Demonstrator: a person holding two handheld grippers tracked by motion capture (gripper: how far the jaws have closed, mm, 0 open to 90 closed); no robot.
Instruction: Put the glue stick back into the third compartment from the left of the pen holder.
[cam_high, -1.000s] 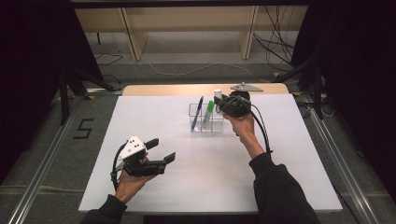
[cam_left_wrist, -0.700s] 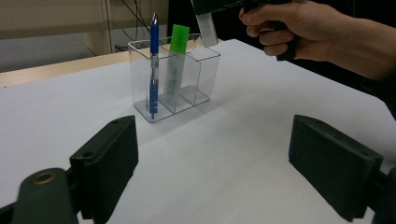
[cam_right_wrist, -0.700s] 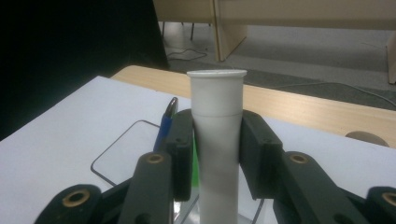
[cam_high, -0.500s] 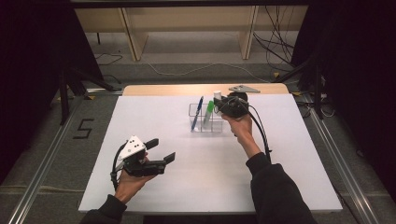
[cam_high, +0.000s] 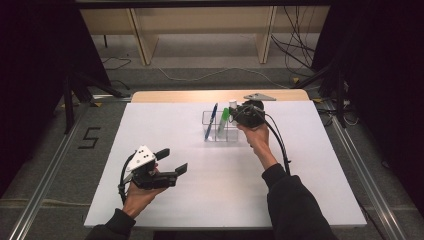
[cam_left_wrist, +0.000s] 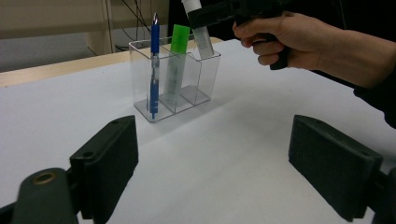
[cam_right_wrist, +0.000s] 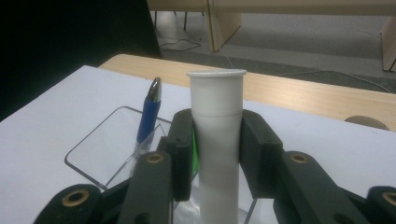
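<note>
A clear three-compartment holder stands at the table's far middle. A blue pen leans in its left compartment and a green marker stands in the middle one. My right gripper is shut on a white tube, held upright with its lower end inside the right compartment. The white tube rises above the holder's rim. My left gripper rests open near the table's front left, with nothing between its jaws, and it faces the holder.
The white table top has free room on all sides of the holder. A bare wooden strip runs along its far edge. Wooden shelf legs and cables lie on the floor beyond. Metal rails flank the table.
</note>
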